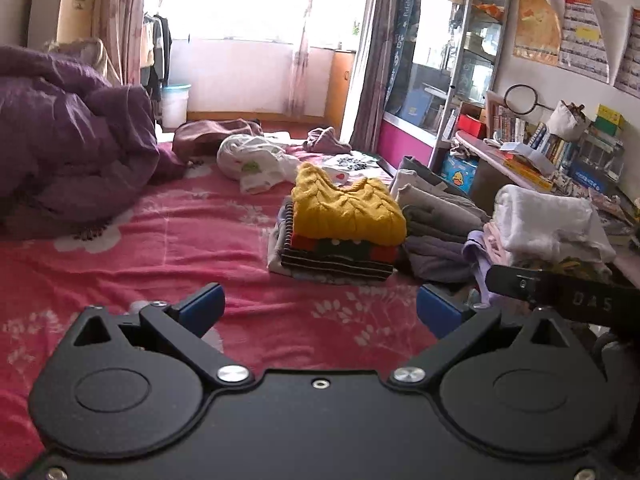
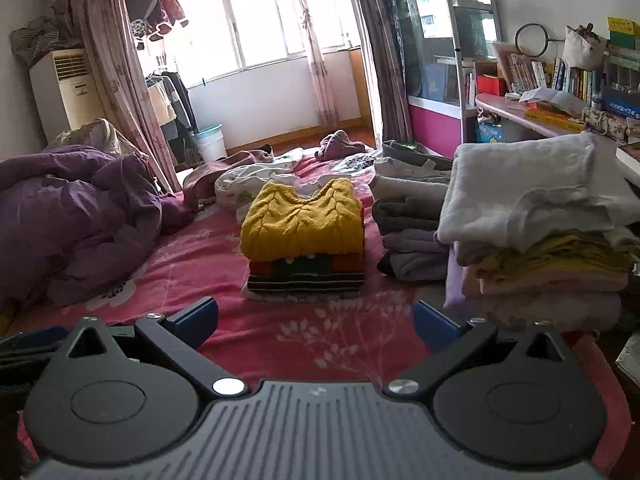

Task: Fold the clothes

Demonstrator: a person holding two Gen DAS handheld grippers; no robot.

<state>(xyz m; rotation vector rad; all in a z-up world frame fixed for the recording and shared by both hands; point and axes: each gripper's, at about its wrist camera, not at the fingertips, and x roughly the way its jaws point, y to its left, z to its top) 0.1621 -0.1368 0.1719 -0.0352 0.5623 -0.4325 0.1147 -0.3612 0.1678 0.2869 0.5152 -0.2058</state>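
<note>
Left wrist view: left gripper (image 1: 319, 312) wide open, empty | right gripper (image 2: 316, 320) likewise | folded yellow sweater (image 1: 347, 210) atop stack mid-bed (image 1: 160, 248), neckline facing window, long axis crosswise.

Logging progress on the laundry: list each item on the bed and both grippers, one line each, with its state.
left gripper: open, nothing between the fingers.
right gripper: open, empty.
yellow sweater: folded, on top of the middle stack.
striped sweater: folded, under the yellow one.
grey pile: folded, stacked.
white towel stack: folded, on the right.
white garment: crumpled, unfolded.
purple quilt: bunched up.
</note>
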